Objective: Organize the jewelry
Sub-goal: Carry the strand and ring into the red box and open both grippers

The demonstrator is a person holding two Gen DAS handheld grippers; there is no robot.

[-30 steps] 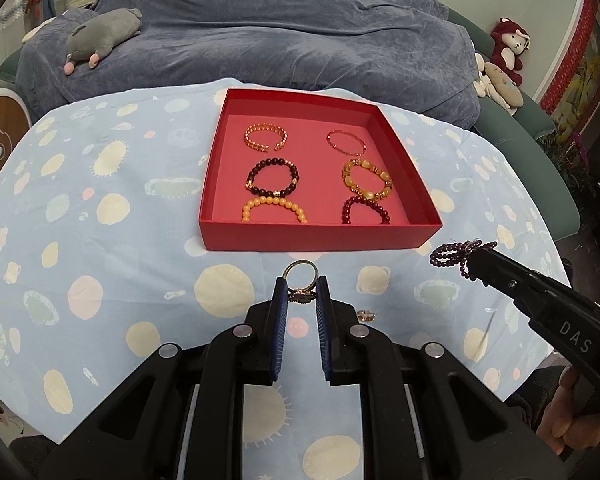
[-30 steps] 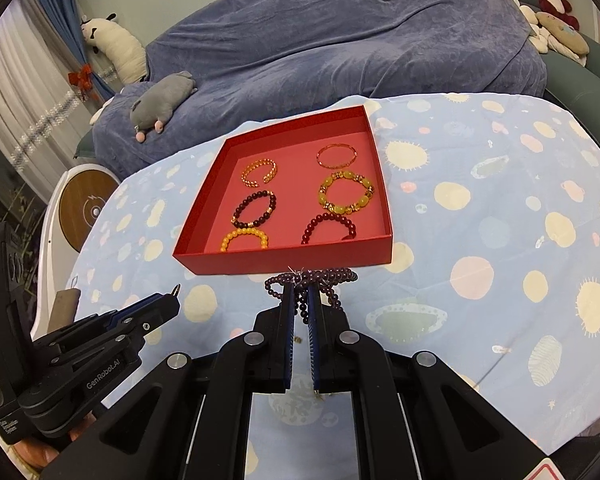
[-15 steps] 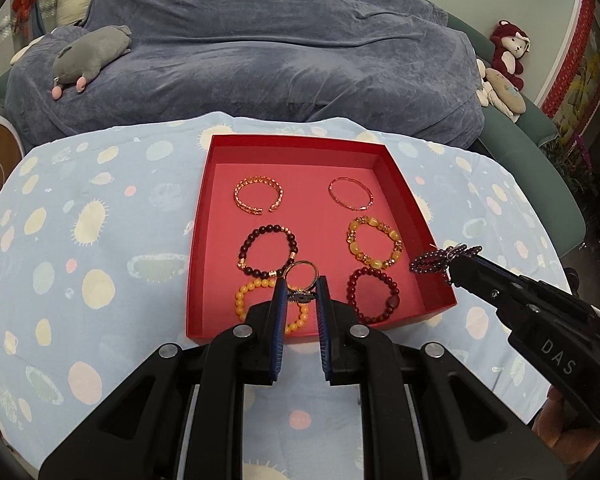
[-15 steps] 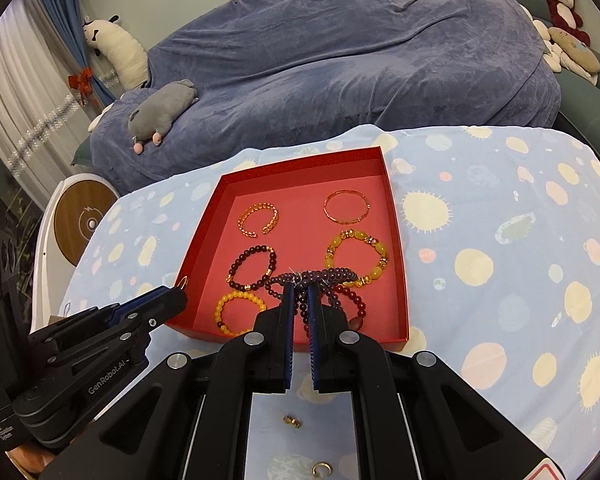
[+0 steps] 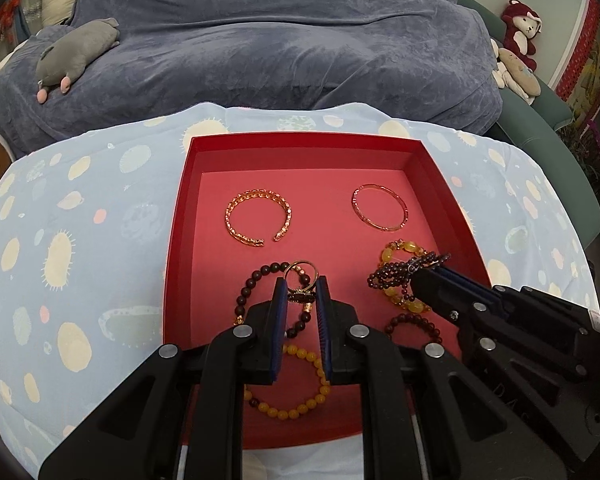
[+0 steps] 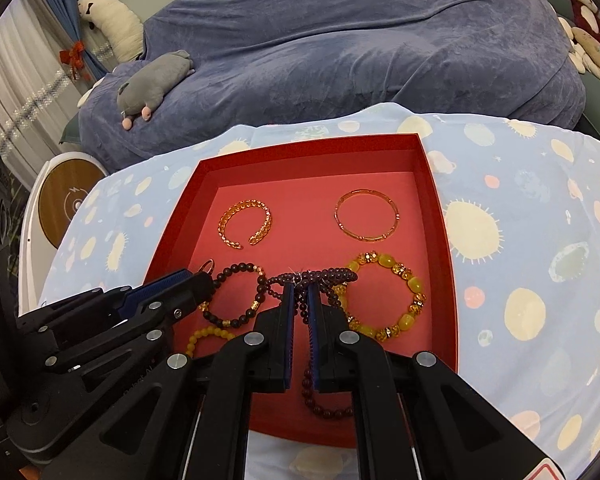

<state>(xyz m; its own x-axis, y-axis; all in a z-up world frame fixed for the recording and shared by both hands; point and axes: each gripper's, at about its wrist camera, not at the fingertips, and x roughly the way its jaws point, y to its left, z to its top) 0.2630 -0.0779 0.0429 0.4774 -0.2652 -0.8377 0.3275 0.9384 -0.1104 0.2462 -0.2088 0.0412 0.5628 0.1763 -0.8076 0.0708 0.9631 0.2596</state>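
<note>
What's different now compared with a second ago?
Both tongs have carried their loads forward from above the spotted cloth to over the red box: the left tongs with the gold ring, the right tongs with the purple bead strand. Neither let go. The six bracelets lie unmoved.

The bench (image 5: 100,240) is covered by a light blue cloth (image 6: 540,240) printed with cream, green and pink spots. A shallow red tray (image 5: 180,240) rests directly on the cloth, near the middle, with cloth showing beyond its left, right and far sides. Behind the bench, a sofa under a blue-grey throw (image 5: 280,40) carries a grey plush toy (image 5: 76,44) at its left end
</note>
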